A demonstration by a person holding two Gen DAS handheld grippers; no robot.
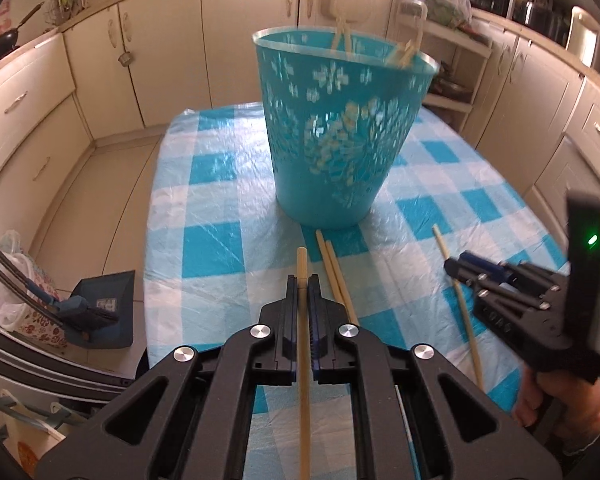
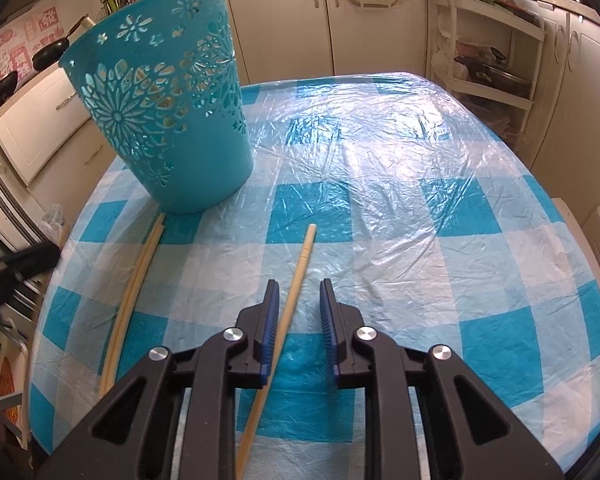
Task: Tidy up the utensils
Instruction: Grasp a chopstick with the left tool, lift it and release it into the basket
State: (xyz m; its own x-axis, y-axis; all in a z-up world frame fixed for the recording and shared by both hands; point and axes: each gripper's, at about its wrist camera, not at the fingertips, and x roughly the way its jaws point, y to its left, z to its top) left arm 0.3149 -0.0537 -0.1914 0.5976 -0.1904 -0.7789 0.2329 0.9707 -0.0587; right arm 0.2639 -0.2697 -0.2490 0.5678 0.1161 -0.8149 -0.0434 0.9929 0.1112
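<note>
A teal cut-out basket (image 1: 340, 132) stands on the checked tablecloth (image 1: 204, 208), with a few chopsticks (image 1: 340, 36) sticking out of its top. My left gripper (image 1: 302, 280) is shut on a pale chopstick (image 1: 303, 340), held above the cloth and pointing at the basket. Two more chopsticks (image 1: 336, 272) lie side by side just beneath it. In the right wrist view, my right gripper (image 2: 299, 288) is open over a single chopstick (image 2: 304, 252) that lies on the cloth between its jaws, close to the left pad. The basket (image 2: 160, 112) is at the upper left there.
Cream kitchen cabinets (image 1: 100, 60) ring the table. A white shelf rack (image 2: 496, 64) stands beyond the far right corner. A dustpan (image 1: 100, 308) and bags lie on the floor at the left. A hand (image 1: 556, 400) holds the right gripper's handle.
</note>
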